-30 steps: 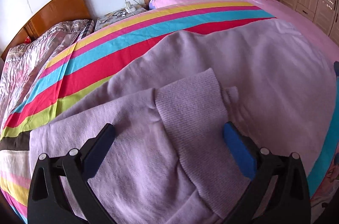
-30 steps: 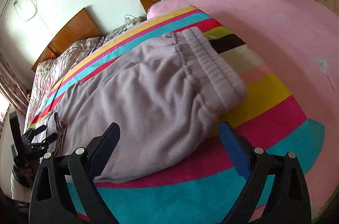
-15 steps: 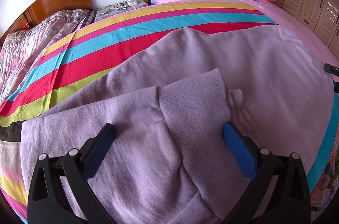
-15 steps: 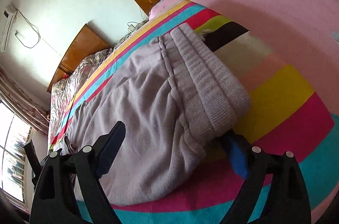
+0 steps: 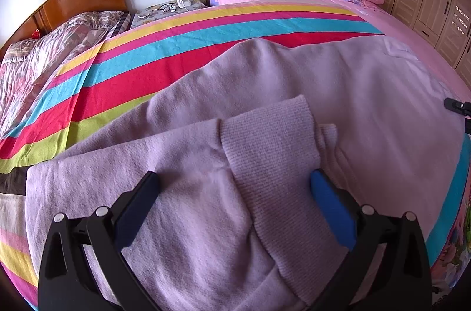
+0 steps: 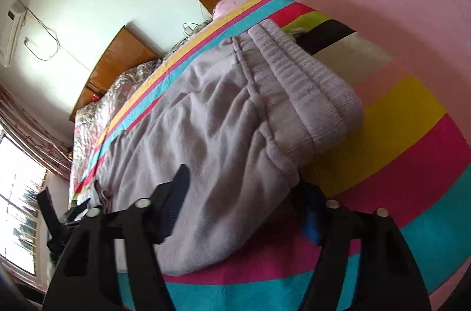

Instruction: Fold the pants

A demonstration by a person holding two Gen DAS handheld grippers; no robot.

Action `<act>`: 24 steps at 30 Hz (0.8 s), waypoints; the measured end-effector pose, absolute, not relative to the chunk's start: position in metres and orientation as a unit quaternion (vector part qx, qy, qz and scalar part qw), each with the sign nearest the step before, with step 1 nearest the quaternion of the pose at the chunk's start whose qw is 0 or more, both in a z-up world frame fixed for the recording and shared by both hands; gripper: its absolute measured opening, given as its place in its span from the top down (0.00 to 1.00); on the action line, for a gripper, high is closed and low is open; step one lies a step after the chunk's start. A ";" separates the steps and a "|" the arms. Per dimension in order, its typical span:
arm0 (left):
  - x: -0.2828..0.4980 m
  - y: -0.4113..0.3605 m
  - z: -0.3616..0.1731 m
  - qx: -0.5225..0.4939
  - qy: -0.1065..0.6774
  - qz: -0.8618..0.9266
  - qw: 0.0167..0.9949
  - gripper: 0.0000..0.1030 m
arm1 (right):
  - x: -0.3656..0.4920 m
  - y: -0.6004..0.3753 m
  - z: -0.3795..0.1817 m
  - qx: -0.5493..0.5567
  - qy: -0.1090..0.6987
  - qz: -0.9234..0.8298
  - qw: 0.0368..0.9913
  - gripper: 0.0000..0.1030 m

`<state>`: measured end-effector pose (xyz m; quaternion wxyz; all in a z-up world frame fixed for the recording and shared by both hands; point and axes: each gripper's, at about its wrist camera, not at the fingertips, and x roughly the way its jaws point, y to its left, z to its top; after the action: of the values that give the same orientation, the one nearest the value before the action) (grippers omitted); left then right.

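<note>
We see a wide bed (image 5: 206,46) under a smooth sheet of bold stripes in red, teal, yellow and lime. Across it lie the pants (image 5: 323,93), soft lilac fleece with a brushed nap. Their waistband (image 6: 306,81) is a thick ribbed roll with gathered channels, and the fleece below it falls in loose wrinkles. At the other end a ribbed cuff (image 5: 270,152) lies folded back over the leg. Our left gripper (image 5: 235,190) hangs over that cuff, its jaws wide apart. Our right gripper (image 6: 244,193) straddles the pants' edge below the waistband, jaws apart, one finger above the cloth, the blue one beside it.
</note>
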<state>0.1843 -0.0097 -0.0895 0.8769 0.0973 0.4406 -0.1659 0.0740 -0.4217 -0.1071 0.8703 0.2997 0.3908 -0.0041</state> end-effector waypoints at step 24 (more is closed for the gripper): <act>0.173 0.012 -0.070 0.052 0.425 -0.161 0.889 0.02 | 0.081 -0.348 -0.042 0.156 0.311 -0.079 0.934 0.76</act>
<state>0.1735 0.0124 -0.0703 0.8892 0.0518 0.4251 -0.1609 0.0809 -0.3479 -0.0418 0.9341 0.1555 0.3114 -0.0790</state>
